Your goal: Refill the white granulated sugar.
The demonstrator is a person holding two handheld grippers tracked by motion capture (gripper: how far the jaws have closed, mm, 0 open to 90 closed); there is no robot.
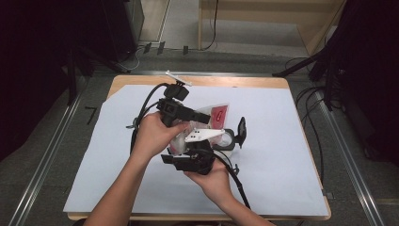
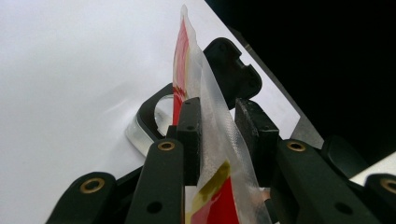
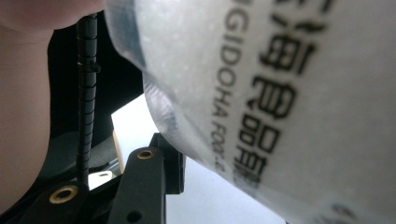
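- The work in hand looks like handling a sealed food pouch point(image 1: 217, 116), clear plastic with a red print, which is held up off the table between the two tools near the middle of the white sheet point(image 1: 291, 141)
- The left gripper point(image 2: 219, 135) has its two black jaws closed onto the pouch; in the left gripper view the film runs upright between them, touching both, with its top edge standing clear above
- The right gripper point(image 3: 170, 161) sits just below and in front of the left one in the high view; its own view is pressed close against the printed film, one jaw shows beside the pouch, and I cannot tell whether it is spread or pinching
- My judgement: this is a pass from one tool to the other, or a two-handed tug at the pouch; the next move calls for a sure second hold on a free edge before the left jaws let go, since the film is slick and limp
- A clear roll of tape in a black holder point(image 1: 231, 137) lies on the sheet right under the pouch, the nearest thing to knock
- Black cables point(image 1: 146, 106) trail from both tools across the near side and could snag a wide swing
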